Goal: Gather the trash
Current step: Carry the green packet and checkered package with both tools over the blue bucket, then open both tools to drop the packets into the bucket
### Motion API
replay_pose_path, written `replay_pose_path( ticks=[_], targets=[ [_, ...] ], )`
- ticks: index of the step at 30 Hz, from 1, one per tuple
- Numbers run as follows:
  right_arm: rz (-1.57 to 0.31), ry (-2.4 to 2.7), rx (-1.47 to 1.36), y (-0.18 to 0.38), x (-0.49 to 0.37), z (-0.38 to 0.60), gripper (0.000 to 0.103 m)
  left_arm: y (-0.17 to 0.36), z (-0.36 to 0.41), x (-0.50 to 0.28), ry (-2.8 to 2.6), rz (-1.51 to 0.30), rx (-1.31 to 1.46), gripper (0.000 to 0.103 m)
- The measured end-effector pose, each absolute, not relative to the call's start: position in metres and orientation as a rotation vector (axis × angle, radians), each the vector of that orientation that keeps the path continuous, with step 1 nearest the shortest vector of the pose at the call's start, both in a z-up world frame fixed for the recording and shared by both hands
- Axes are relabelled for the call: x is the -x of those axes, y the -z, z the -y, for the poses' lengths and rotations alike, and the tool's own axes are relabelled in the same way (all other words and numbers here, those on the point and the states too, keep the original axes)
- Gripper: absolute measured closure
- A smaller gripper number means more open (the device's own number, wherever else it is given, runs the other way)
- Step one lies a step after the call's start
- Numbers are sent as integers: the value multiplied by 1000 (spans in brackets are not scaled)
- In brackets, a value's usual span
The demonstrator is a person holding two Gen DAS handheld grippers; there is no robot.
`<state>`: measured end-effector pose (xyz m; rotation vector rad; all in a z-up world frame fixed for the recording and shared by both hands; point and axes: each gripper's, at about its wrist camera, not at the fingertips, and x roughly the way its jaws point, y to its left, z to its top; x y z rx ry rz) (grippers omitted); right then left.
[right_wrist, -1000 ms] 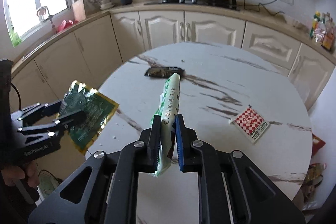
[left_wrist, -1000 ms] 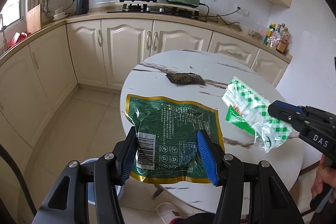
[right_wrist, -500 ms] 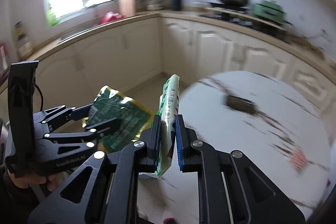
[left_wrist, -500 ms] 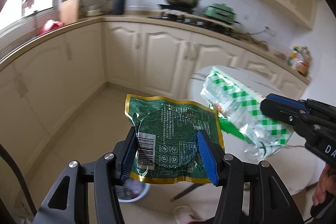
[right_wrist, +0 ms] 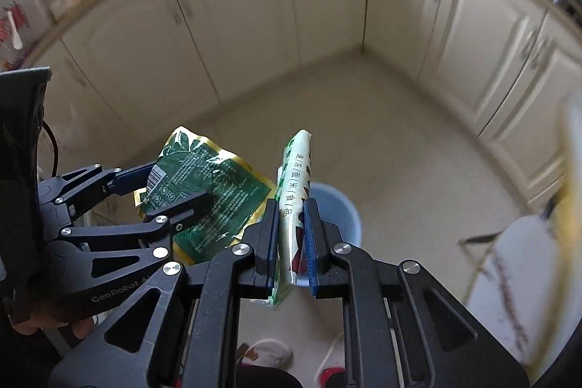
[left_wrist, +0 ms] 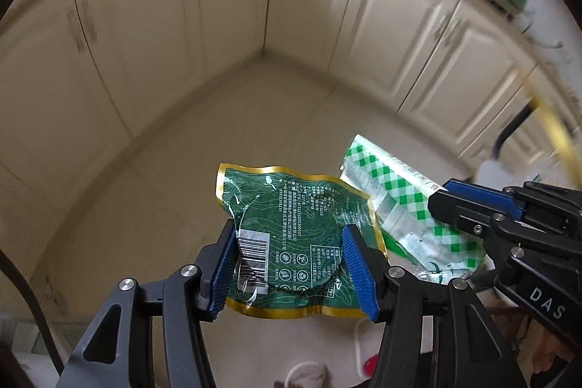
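Above the floor, both grippers tilt steeply down. The left gripper [left_wrist: 291,264] clamps the green foil packet [left_wrist: 291,235]; the right gripper [right_wrist: 291,235] pinches the checked wrapper [right_wrist: 294,191] over the blue bin [right_wrist: 342,210], its contents hidden.

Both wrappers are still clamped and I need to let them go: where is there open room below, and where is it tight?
Open: the tiled floor between the corner cabinets and the blue bin. The bin's mouth is partly hidden behind the checked wrapper. Crowded: the left hand-held gripper with the green pouch sits close beside the right hand-held gripper.

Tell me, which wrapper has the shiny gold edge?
The dark green wrapper in the left tongs. The checked wrapper in the right tongs is green and white, with no gold.
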<state>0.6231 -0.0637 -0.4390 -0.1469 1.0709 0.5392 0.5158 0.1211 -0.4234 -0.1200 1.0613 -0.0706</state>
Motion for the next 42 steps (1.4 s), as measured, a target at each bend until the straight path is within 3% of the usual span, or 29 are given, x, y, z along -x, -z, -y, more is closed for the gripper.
replay_pose_path(
  ticks=[4, 13, 21, 30, 35, 37, 40, 42],
  targets=[
    [-1185, -523, 156, 504, -646, 58, 90, 476, -125, -547, 68, -1162, 127, 51],
    [-1325, -480, 113, 595, -680, 69, 90, 536, -125, -601, -13, -1286, 75, 33],
    [-1356, -460, 43, 614, -693, 79, 84, 529, -116, -612, -34, -1284, 73, 29],
    [-1296, -485, 5, 581, -687, 75, 74, 476, -104, -595, -81, -1223, 107, 29],
    [-1212, -476, 41, 531, -662, 67, 55, 428, -101, -551, -136, -1143, 123, 29],
    [-1174, -451, 67, 508, -650, 64, 35, 407, -99, -527, -152, -1104, 137, 27],
    [-1107, -439, 89, 470, -628, 64, 20, 373, -95, -494, -158, -1033, 145, 22],
    [-1047, -439, 92, 438, -609, 65, 16, 345, -91, -470, -172, -967, 145, 21]
  ],
)
